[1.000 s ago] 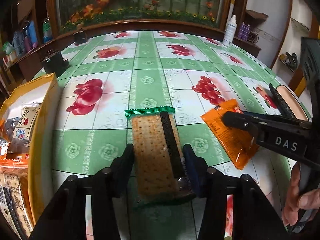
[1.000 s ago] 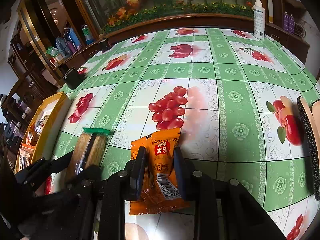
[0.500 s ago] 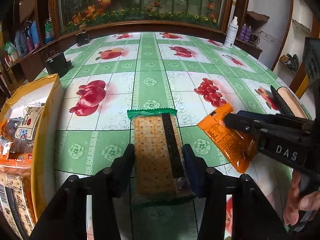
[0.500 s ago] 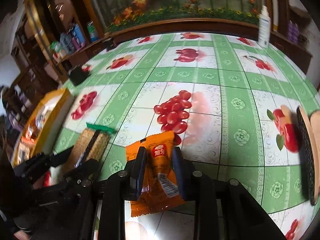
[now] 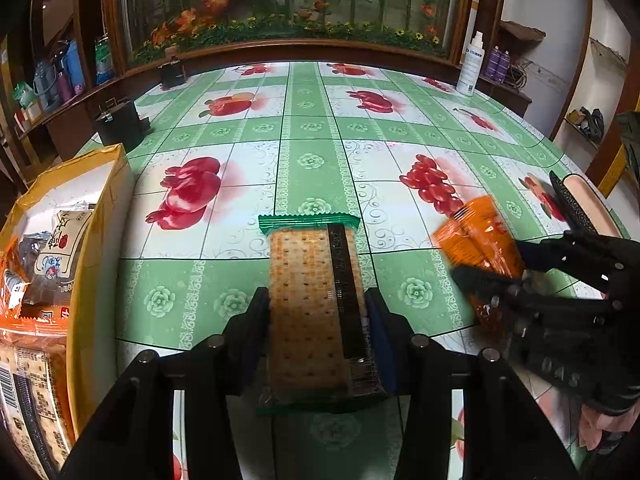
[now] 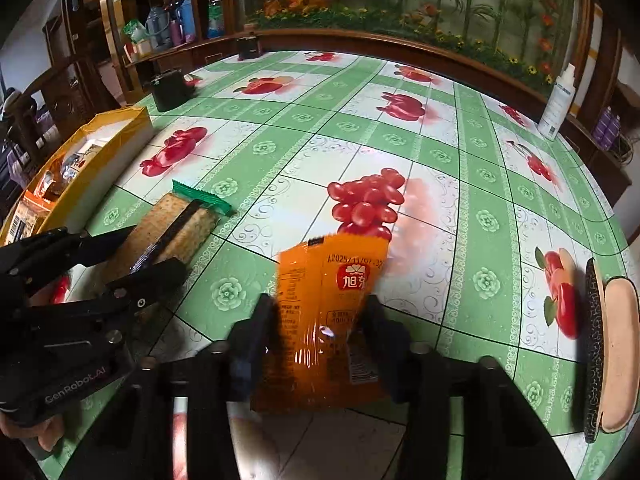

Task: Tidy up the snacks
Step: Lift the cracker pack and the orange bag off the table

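Observation:
A cracker packet (image 5: 308, 280) with a green end seal lies lengthwise on the fruit-print tablecloth, and my left gripper (image 5: 316, 300) is shut on its sides. From the right wrist view the same cracker packet (image 6: 176, 224) shows between the left gripper (image 6: 148, 252) fingers. My right gripper (image 6: 320, 312) has an orange snack packet (image 6: 332, 280) between its jaws, which are opening; the pads still touch its edges. In the left wrist view the orange packet (image 5: 476, 232) is blurred and tilted up in the right gripper (image 5: 492, 260). A yellow box (image 5: 100, 216) holding several snack packets stands at the left.
A black box (image 5: 118, 124) sits behind the yellow box (image 6: 96, 192). A white spray bottle (image 5: 470, 64) stands at the far right rim. A pink and black oblong object (image 6: 612, 344) lies at the right edge. A person's hand (image 5: 600, 428) holds the right gripper.
The right gripper has rolled and its jaws have widened; the orange packet has tilted up and spread flatter between them. The left gripper and cracker packet have stayed put.

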`<action>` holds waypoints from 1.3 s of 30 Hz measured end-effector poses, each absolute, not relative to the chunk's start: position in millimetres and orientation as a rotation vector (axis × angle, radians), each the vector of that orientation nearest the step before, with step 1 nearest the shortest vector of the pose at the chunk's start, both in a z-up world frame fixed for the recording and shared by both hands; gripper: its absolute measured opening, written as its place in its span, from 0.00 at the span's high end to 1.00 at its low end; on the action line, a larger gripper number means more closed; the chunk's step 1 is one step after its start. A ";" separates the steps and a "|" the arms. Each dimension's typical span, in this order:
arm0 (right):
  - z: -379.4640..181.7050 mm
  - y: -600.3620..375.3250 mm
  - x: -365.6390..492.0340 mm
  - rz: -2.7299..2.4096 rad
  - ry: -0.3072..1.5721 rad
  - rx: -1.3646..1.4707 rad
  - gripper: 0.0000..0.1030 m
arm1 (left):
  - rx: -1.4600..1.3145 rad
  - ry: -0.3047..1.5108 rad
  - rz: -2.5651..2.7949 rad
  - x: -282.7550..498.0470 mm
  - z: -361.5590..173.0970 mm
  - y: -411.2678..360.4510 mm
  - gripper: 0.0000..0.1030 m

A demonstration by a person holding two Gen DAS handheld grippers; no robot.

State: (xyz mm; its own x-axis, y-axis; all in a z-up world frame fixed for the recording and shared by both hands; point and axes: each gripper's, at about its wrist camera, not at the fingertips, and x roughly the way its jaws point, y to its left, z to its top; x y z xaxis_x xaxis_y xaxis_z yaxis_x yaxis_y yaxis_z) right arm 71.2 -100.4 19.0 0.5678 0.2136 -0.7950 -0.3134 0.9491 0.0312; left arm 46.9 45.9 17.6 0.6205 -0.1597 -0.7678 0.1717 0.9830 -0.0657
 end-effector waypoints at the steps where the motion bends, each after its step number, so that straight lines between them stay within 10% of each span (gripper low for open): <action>1: 20.8 -99.4 69.7 0.315 0.912 -0.110 0.68 | 0.007 0.879 -0.199 46.3 18.1 45.9 0.55; 39: 41.9 -114.2 68.9 0.305 0.816 0.057 0.68 | 0.040 0.731 -0.176 31.5 39.9 41.2 0.55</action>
State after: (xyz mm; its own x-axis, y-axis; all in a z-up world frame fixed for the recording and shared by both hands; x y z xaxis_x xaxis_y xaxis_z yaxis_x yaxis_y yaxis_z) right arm 68.9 -114.2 41.9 0.6443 0.2891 -0.7080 -0.2457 0.9550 0.1664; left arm 31.5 41.2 39.9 0.7303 -0.1455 -0.6675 0.1736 0.9845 -0.0247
